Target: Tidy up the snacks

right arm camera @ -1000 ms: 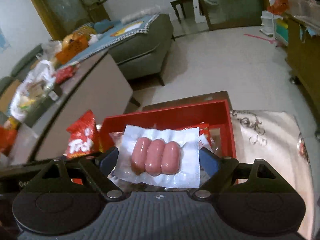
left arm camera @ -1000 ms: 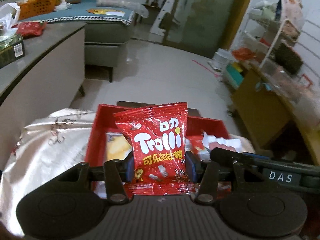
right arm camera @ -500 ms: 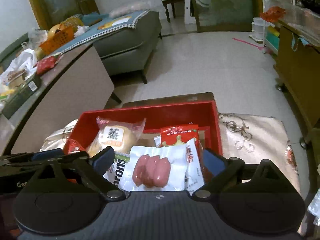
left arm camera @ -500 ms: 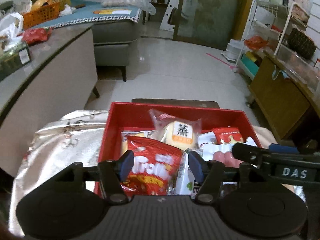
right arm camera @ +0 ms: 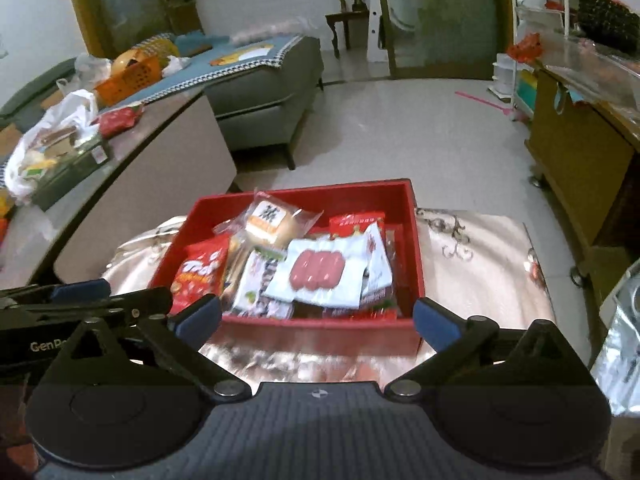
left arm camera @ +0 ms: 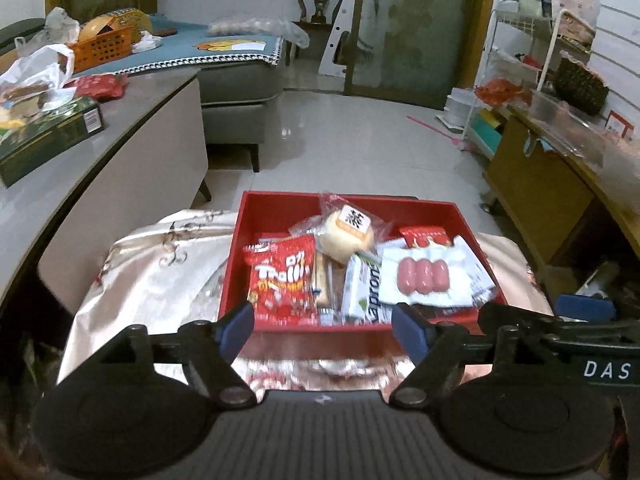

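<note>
Now both grippers, left and right, hang empty, jaws just spread apart. The gummies and sausages lie in the red box.

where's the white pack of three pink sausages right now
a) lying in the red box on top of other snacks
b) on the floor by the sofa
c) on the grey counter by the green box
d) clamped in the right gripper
a: the sausage pack lies in the red box on top of other snacks, and the right gripper stands open and empty in front of the box.
</note>
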`<state>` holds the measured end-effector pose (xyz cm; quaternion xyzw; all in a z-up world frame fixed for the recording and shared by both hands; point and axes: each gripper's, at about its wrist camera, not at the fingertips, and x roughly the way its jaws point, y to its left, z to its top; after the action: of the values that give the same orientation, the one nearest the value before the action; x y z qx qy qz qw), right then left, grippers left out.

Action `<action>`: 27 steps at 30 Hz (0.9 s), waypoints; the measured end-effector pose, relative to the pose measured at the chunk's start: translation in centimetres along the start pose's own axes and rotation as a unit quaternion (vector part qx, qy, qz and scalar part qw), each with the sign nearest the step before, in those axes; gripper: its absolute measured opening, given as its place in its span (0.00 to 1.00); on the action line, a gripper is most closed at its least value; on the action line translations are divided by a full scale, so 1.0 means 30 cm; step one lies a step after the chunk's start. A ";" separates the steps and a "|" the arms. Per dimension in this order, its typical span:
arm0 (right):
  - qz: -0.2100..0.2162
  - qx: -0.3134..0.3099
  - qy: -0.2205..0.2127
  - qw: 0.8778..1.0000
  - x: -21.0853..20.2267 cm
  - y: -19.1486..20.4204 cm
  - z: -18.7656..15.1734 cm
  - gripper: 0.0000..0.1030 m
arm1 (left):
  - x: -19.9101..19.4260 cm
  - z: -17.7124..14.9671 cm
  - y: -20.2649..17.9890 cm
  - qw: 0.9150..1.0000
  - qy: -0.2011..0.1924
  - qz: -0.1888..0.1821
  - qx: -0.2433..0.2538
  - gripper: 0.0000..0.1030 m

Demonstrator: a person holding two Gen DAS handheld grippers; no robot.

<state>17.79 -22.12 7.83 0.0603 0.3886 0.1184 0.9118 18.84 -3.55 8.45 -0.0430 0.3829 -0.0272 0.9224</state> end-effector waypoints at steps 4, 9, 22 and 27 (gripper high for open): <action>0.004 -0.002 0.001 1.000 -0.057 0.014 -0.045 1.00 | -0.057 -0.046 0.002 1.000 -0.004 0.000 -0.006 0.74; 0.013 -0.004 -0.001 1.000 -0.117 0.020 -0.096 1.00 | -0.108 -0.092 -0.011 1.000 -0.007 0.002 -0.004 0.76; 0.024 0.004 -0.002 1.000 -0.203 0.010 -0.165 1.00 | -0.202 -0.177 -0.060 0.999 -0.028 0.017 0.016 0.80; 0.026 0.008 -0.004 1.000 -0.221 0.004 -0.177 1.00 | -0.226 -0.193 -0.071 0.999 -0.039 0.024 0.026 0.80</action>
<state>9.49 -23.66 8.79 0.0779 0.3838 0.1393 0.9095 9.92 -5.43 9.37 -0.0114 0.3463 -0.0136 0.9380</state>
